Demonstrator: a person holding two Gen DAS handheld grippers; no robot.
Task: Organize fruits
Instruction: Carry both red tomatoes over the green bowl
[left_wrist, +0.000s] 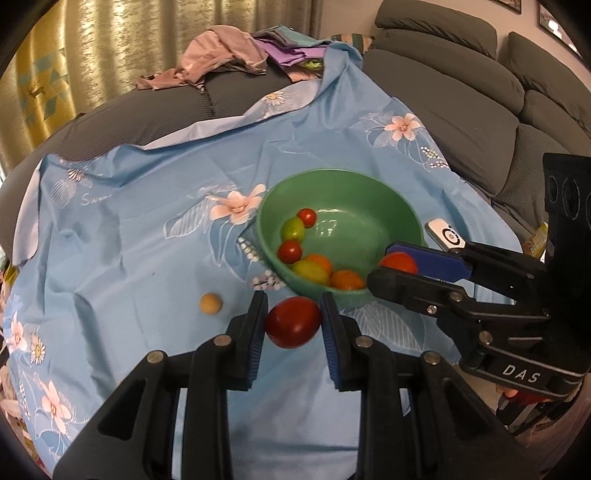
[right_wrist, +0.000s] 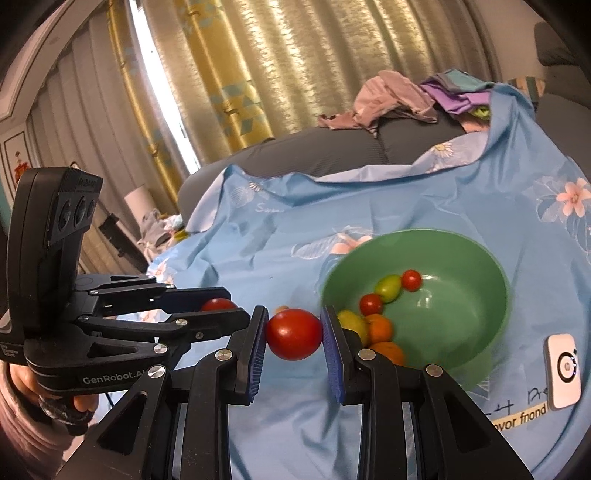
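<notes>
Beside the green bowl (left_wrist: 384, 206) on the blue floral cloth (left_wrist: 129, 240), each gripper pinches a red tomato — the left gripper (left_wrist: 293, 321) holds the dark red tomato (left_wrist: 293, 322) short of the rim, the right gripper (right_wrist: 294, 334) its own red tomato (right_wrist: 294, 334) at the rim's edge. The step looks like loading fruit into the bowl; next, each should move over the hollow and spread its jaws — one small tan fruit (left_wrist: 211, 303) lies on the cloth.

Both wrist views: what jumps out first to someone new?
The green bowl on the blue floral cloth, with red, green and orange fruits lying along its near side. Each gripper holds a red tomato between its fingers: the left gripper with one tomato just short of the bowl, the right gripper with another beside the bowl's rim. A small tan ball lies alone on the cloth.
</notes>
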